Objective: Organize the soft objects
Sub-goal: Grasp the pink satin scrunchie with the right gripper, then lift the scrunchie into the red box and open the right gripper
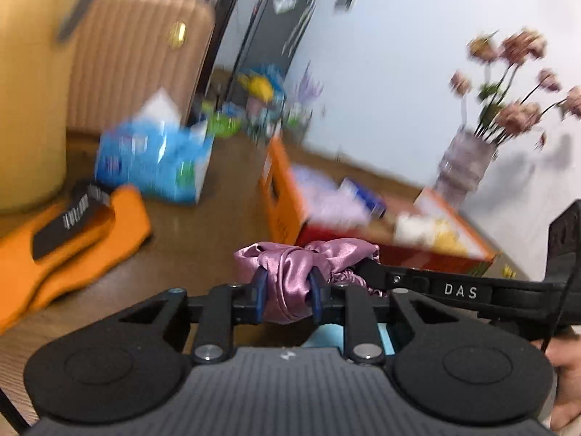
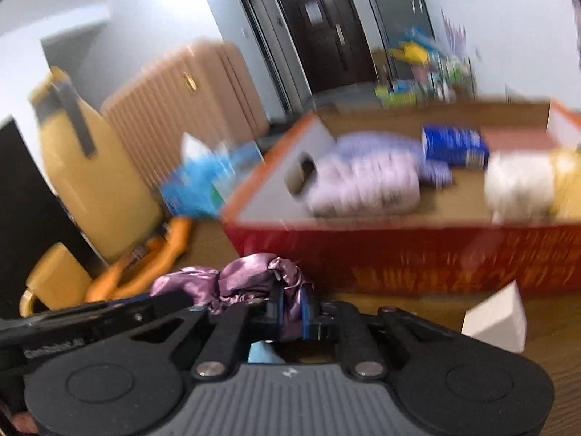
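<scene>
A pink satin cloth (image 1: 290, 272) is bunched between both grippers. My left gripper (image 1: 288, 290) is shut on one end of it. My right gripper (image 2: 292, 309) is shut on the other end (image 2: 254, 279); its black body reaches in from the right in the left wrist view (image 1: 454, 290). Both hold the cloth above the wooden table (image 1: 203, 247), just in front of a red and orange cardboard box (image 2: 417, 250). The box holds a lilac fluffy item (image 2: 366, 181), a blue packet (image 2: 454, 145) and white and yellow soft things (image 2: 523, 185).
An orange padded piece with black straps (image 1: 72, 232), a blue tissue pack (image 1: 156, 160), a yellow jug (image 2: 90, 178) and a ribbed tan case (image 1: 138, 58) are at the left. A vase of pink flowers (image 1: 464, 160) stands at the right. A white block (image 2: 497, 319) lies near the front.
</scene>
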`<state>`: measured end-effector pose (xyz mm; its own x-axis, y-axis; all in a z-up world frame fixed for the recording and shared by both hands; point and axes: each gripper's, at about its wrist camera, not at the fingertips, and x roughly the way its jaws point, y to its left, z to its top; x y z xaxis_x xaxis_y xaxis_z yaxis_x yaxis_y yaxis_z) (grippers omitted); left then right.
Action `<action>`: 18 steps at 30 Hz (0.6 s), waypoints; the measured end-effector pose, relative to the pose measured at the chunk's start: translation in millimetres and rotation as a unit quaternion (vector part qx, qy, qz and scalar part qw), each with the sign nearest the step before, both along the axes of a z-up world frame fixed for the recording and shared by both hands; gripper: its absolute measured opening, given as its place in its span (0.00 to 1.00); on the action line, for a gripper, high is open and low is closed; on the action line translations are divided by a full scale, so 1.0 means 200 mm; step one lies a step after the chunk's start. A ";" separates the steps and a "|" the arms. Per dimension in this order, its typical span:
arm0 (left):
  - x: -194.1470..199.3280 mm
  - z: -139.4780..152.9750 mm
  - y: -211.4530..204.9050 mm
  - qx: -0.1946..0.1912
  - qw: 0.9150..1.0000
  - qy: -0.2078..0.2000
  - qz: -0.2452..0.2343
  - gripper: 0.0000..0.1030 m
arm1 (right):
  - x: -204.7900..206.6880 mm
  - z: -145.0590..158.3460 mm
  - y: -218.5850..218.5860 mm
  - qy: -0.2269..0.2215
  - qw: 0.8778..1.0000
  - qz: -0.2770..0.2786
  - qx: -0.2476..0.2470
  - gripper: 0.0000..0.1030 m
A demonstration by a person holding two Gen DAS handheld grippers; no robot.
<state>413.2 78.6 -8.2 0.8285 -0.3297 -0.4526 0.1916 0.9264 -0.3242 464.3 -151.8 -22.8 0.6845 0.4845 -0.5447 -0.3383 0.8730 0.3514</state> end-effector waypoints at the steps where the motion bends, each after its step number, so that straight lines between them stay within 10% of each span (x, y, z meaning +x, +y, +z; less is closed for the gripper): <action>1: -0.06 0.06 -0.02 -0.001 1.000 -0.016 0.000 0.22 | -0.05 0.05 -0.01 -0.021 1.000 -0.001 0.002 0.09; 7: -0.49 0.31 -0.22 -0.011 0.999 -0.034 -0.039 0.22 | -0.54 0.36 -0.24 -0.106 0.994 0.009 0.012 0.09; 18: -0.99 -0.09 -0.60 -0.004 0.988 0.062 -0.140 0.26 | -1.30 0.07 -0.77 -0.033 0.999 -0.011 -0.018 0.16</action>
